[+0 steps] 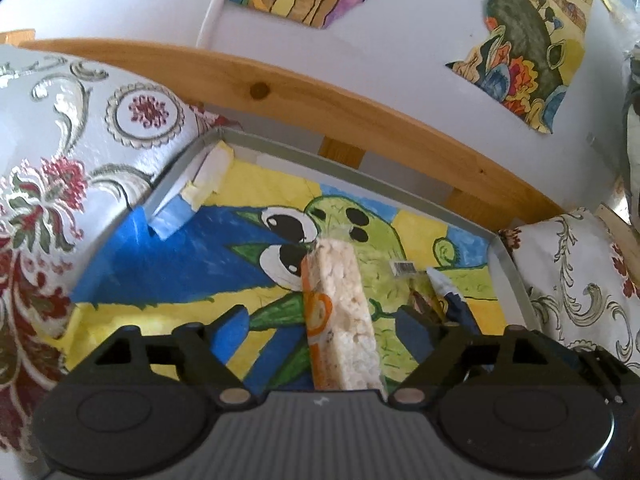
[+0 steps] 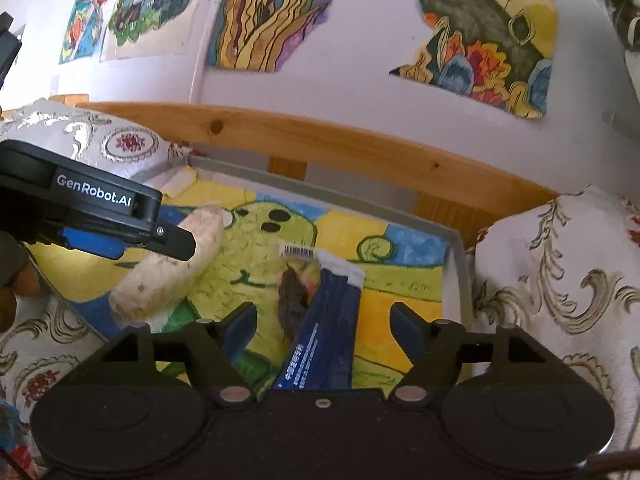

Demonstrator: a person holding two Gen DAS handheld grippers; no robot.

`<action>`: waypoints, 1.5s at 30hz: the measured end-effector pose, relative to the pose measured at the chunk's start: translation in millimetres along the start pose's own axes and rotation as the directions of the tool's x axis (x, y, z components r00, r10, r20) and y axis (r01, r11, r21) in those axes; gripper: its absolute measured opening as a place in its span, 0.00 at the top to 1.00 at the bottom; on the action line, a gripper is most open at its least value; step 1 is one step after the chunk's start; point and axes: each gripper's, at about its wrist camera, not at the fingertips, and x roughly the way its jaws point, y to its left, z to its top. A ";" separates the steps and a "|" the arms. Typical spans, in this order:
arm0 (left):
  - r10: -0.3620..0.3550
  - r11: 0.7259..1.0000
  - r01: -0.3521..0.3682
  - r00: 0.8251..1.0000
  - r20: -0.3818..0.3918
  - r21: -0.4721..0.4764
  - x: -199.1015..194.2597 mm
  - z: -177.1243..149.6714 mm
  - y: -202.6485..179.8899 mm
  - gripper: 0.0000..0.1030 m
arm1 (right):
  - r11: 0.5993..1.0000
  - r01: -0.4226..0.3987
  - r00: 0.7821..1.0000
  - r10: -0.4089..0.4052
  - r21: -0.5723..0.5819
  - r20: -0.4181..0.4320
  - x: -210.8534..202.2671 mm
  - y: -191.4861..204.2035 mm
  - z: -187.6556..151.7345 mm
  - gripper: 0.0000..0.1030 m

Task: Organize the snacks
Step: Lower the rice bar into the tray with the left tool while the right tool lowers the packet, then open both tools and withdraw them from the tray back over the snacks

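Over painted tray point(image 1: 510, 268): left gripper point(image 1: 320, 320) spread wide around rice-cake pack point(image 1: 344, 312), untouching; right gripper point(image 2: 324, 320) likewise agape astride blue packet point(image 2: 328, 328); barcoded wrapper point(image 2: 298, 252) behind packet.

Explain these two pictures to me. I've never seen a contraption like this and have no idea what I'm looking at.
There is no robot here. A person holds a two-fingered grabbing tool in each hand, and each tool has a wide-angle camera looking forward along its fingers. One picture comes from the left gripper and the other from the right gripper. The black shapes along the bottom of each picture are the tool itself.

Both tools point at a grey-rimmed tray lined with a cartoon painting, set between floral cushions.

Three snacks lie on the tray: a rice cake pack, a blue packet and a clear-wrapped dark snack.

Nothing is held. Both sets of jaws are wide open, the left astride the rice cakes and the right astride the blue packet.
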 end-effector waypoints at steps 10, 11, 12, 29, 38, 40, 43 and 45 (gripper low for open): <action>0.021 0.999 -0.023 0.997 0.076 0.030 -42.7 3.1 -11.0 0.02 | 0.999 0.030 0.998 -0.031 0.013 0.056 -36.5 -6.7 13.5 0.09; 0.025 0.999 -0.027 0.996 0.084 0.030 -48.5 2.9 -11.5 0.01 | 0.999 0.036 0.997 -0.037 0.020 0.064 -41.2 -7.7 14.8 0.08; 0.029 0.999 -0.031 0.995 0.094 0.030 -54.6 2.5 -11.8 0.01 | 0.999 0.042 0.996 -0.045 0.029 0.073 -47.1 -8.8 16.1 0.06; 0.080 0.992 -0.098 0.972 0.221 0.075 -160.7 -32.7 -24.3 0.01 | 0.995 0.038 0.984 -0.052 0.087 0.169 -151.0 -9.2 17.1 0.01; 0.096 0.990 -0.116 0.971 0.219 0.081 -203.8 -71.1 -28.1 0.00 | 0.995 0.016 0.983 -0.034 0.101 0.179 -210.2 1.2 -3.7 0.01; 0.102 0.989 -0.123 0.970 0.223 0.081 -213.2 -82.2 -27.4 0.00 | 0.995 0.014 0.984 -0.031 0.100 0.173 -222.0 4.1 -11.1 0.01; 0.117 0.988 -0.137 0.968 0.220 0.076 -224.2 -99.3 -24.3 0.00 | 0.995 0.019 0.986 -0.034 0.094 0.161 -236.9 8.1 -23.1 0.01; 0.130 0.987 -0.147 0.969 0.210 0.069 -230.5 -111.0 -21.1 0.00 | 0.995 0.020 0.988 -0.035 0.098 0.150 -244.9 9.6 -30.5 0.01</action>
